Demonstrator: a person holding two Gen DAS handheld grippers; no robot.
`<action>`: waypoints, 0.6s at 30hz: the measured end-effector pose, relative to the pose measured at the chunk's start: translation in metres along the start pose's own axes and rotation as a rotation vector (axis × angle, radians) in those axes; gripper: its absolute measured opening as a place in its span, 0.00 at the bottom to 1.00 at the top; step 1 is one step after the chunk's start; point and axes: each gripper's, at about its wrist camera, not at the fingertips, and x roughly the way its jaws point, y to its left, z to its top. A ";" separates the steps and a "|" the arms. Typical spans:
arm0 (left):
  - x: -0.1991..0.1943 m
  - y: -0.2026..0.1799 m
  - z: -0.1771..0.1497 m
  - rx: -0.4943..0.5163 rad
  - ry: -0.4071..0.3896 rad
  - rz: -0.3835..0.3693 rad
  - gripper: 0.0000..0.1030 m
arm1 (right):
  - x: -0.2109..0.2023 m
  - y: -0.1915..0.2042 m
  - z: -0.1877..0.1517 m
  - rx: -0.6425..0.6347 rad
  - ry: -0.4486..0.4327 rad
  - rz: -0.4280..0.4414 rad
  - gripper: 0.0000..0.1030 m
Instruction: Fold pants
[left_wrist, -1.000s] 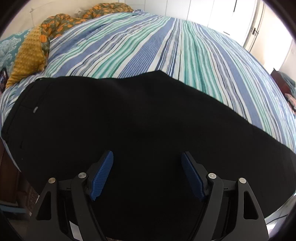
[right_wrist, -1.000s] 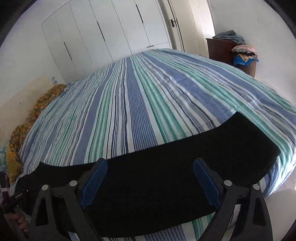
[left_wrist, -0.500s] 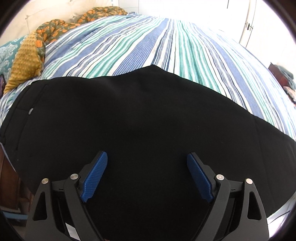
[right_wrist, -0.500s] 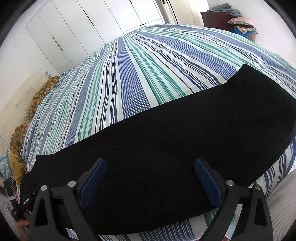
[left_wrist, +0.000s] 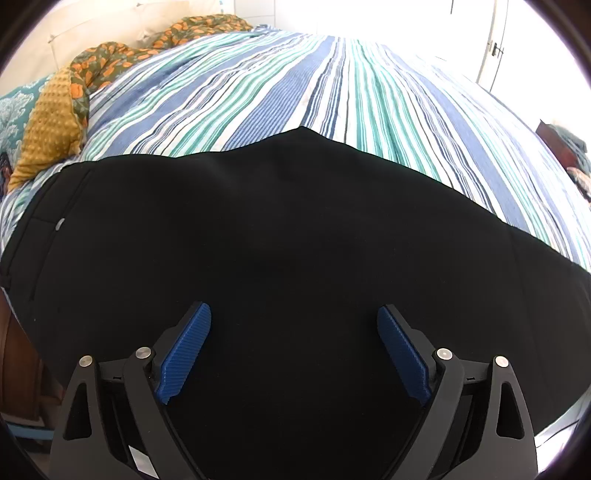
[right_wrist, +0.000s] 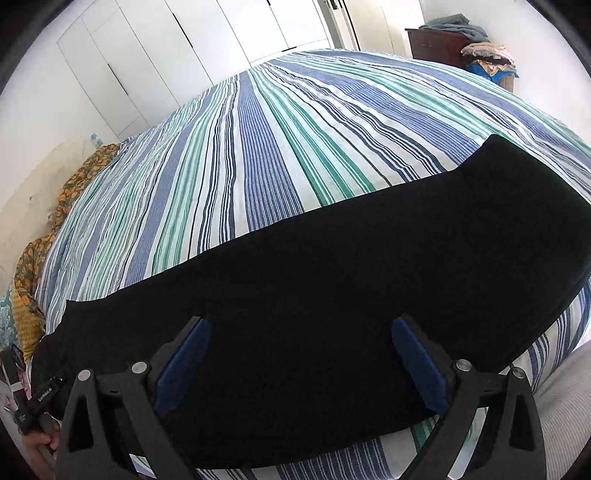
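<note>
Both grippers tilt steeply down toward the bed, and both are over the black pants (left_wrist: 280, 236). The left gripper (left_wrist: 293, 350) hangs above the waist end; its jaws have just been opening and stand spread wide, blue pads (left_wrist: 184, 354) clear of the cloth, nothing clamped. The right gripper (right_wrist: 301, 365) looks down on the leg end (right_wrist: 480, 229), and its jaws too have just been opening, released, with only flat fabric showing between them. Whether either set of tips brushes the cloth is hard to say, black on black.

The count: one pair of pants, lying flat and lengthwise along the near edge of the bed, legs apparently laid one over the other, though the dark fabric hides the layers. One small silver button (left_wrist: 60, 223) shows at the waist, toward the bed's near left corner. One striped bedspread (right_wrist: 266, 155) underneath, blue, green and white. One orange floral cloth (left_wrist: 122, 55) bunched at the headboard end, with a mustard dotted cloth (left_wrist: 48, 129) beside it. One hand (right_wrist: 35, 443) peeks in at the lower left of the right wrist view.
</note>
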 end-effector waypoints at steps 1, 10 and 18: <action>0.000 0.000 0.000 0.002 0.000 0.001 0.90 | 0.000 0.001 0.000 -0.002 0.000 -0.001 0.96; 0.000 -0.001 0.000 0.007 0.002 0.005 0.90 | 0.001 0.000 0.000 0.001 -0.002 0.005 0.97; 0.000 -0.001 0.000 0.009 0.003 0.006 0.91 | -0.002 -0.002 0.002 0.015 -0.003 0.020 0.97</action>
